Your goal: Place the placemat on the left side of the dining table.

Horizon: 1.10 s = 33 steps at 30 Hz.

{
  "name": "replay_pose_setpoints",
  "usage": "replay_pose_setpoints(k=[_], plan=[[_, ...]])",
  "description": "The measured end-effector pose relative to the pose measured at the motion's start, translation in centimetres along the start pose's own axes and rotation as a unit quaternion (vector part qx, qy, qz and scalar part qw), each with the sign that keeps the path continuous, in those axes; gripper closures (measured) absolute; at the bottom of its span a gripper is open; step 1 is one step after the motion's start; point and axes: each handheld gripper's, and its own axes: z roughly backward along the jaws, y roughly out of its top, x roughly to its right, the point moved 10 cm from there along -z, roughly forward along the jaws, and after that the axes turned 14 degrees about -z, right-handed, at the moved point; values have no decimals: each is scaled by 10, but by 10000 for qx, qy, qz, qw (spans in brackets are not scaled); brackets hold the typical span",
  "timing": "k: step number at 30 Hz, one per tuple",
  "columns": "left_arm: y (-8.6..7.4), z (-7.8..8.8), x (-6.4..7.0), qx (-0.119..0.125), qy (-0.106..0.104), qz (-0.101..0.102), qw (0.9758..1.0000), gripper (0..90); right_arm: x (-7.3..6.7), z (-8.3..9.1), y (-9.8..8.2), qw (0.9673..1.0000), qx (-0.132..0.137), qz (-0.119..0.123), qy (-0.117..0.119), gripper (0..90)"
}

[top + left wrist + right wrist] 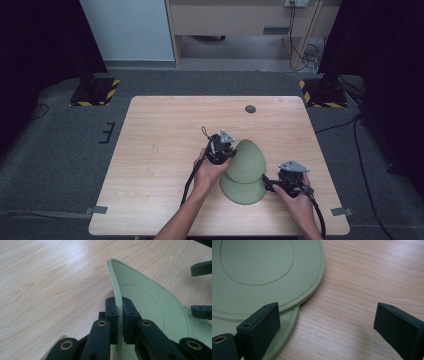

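**Left gripper clamps tilted green plate; right gripper open beside the stack**

The light wooden table (165,150) carries everything, its grain running across the high view. Beyond both grippers, near the far edge, a small round dark grommet (250,109) sits in the tabletop, well apart from the work.

Two sage-green oval plastic plates lie between the grippers. The upper green plate (246,161) is tipped up on edge: its raised rim is at the left gripper's side, its low edge rests on the lower green plate (242,192), and its underside faces the right gripper. Its long axis runs away from the person, the narrower end pointing towards the table's far side. In the left gripper view the hollow face (150,305) is turned to the right of the jaws, an oval ring showing in it. The lower plate lies flat on the wood, just in front of the right gripper and nearer the person than the left one.

The left gripper (223,150) has its jaws closed on the raised rim of the upper plate; in its own view the two black pads (111,315) press the thin edge from both sides.

The right gripper (272,186) is close beside the stack with its jaws spread wide and nothing held. In its own view the left pad (259,325) stands over the rim of the lower plate (287,332); whether it touches I cannot tell. The other pad stands over bare wood. The upper plate's underside (262,272) lies just ahead.
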Motion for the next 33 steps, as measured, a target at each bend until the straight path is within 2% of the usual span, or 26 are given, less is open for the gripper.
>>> replay_pose_setpoints(k=[4, 7, 8, 9, 11, 14, 17, 21, 33], plan=[[7, 4, 1, 27, -28, -67, 10000, 851, 9, 3, 3, 9998, -12, -209, 11, 63], [11, 7, 2, -18, -84, -220, 9997, 851, 19, 5, 1, 9994, -123, -319, 20, 52], [11, 7, 2, -18, -84, -220, 9997, 851, 19, 5, 1, 9994, -123, -319, 20, 52], [14, 10, 1, -3, -97, -242, 9997, 851, 28, 5, 0, 9990, -198, -409, 11, 46], [17, 12, 1, 27, -102, -235, 9997, 851, 34, 5, -1, 9984, -264, -498, -27, 45], [22, 16, 2, 112, -140, -188, 9997, 851, 39, 4, -3, 9979, -331, -542, -86, 45], [25, 20, 2, 150, -150, -178, 9996, 852, 41, 2, -5, 9977, -387, -540, -148, 46], [31, 24, 2, 212, -161, -170, 9995, 852, 40, 0, -7, 9981, -398, -416, -235, 40], [59, 38, 6, 410, -258, -228, 9986, 854, 39, -1, -8, 9982, -432, -310, -283, 30]])
